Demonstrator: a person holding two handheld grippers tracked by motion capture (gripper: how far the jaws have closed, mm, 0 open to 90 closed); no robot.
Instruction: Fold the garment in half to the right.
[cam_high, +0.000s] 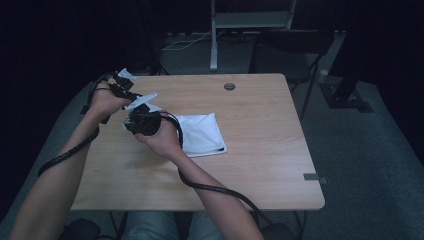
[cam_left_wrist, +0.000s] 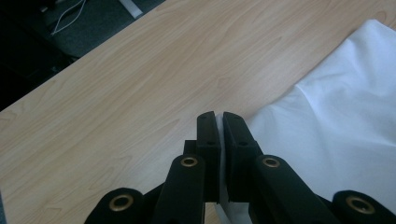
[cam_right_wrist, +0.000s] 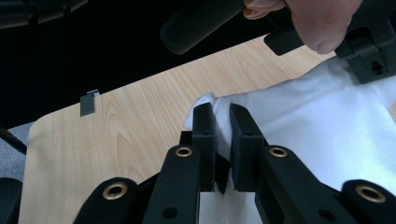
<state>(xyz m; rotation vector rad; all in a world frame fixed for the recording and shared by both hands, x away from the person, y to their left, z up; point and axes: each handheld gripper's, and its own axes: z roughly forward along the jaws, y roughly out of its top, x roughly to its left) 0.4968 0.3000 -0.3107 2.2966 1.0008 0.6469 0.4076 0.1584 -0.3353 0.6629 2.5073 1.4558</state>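
White cloth lay on the pale wood table, and both tongs were at its near-left end. The left tongs were pinched shut on a thin fold of that cloth: in the left gripper view a sliver of white ran down between the two black jaws, which stood almost together. The rest of the cloth spread away to the right of those jaws, rumpled, with bare table ahead and to the left.

The right tongs were clamped on the cloth too. In the right gripper view a white edge stuck up between the jaws, the gap narrow, and the fabric stretched off to the right under the other hand and its gripper, just beyond. A small grey tab sat at the table's edge, well off to the left of these jaws.

From the high view, the left tongs and right tongs were close together, the left a little farther from the person, both at the cloth's left end. The cloth's body lay flat to the right of them. A small dark round disc sat far beyond, well apart from both.
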